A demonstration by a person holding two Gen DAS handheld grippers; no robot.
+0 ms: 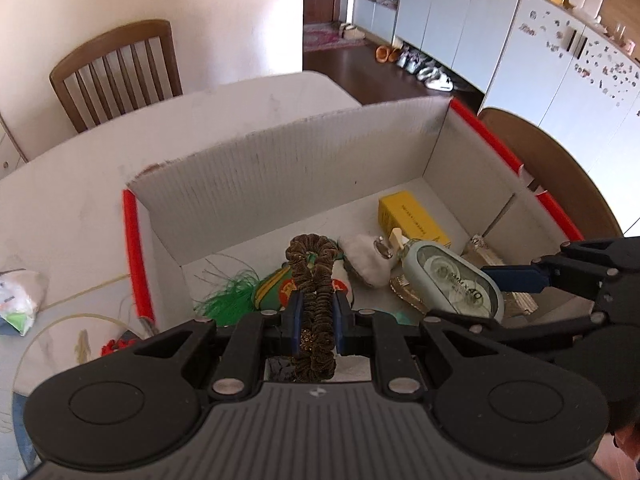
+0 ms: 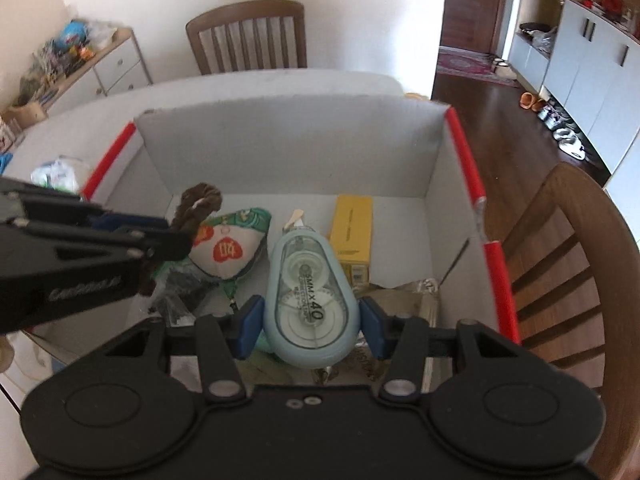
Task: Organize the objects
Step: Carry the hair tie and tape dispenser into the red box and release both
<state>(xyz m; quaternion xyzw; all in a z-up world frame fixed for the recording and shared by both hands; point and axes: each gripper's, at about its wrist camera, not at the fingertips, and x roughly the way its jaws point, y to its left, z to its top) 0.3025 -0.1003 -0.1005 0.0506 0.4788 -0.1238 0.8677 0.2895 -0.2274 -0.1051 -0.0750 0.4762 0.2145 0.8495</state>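
Observation:
A white cardboard box (image 1: 280,176) with red-taped edges stands on the table; it also shows in the right wrist view (image 2: 288,152). My left gripper (image 1: 316,320) is shut on a brown velvet scrunchie (image 1: 314,280) and holds it over the box; the scrunchie also shows in the right wrist view (image 2: 198,204). My right gripper (image 2: 310,320) is shut on a light blue correction tape dispenser (image 2: 310,292) above the box floor; the dispenser also shows in the left wrist view (image 1: 452,280).
Inside the box lie a yellow carton (image 2: 352,232), a green and white sachet with a green tassel (image 2: 228,244), a white fluffy item (image 1: 366,260) and clear wrappers (image 2: 404,300). A tissue pack (image 1: 18,300) lies on the table left of the box. Wooden chairs (image 2: 248,36) stand around.

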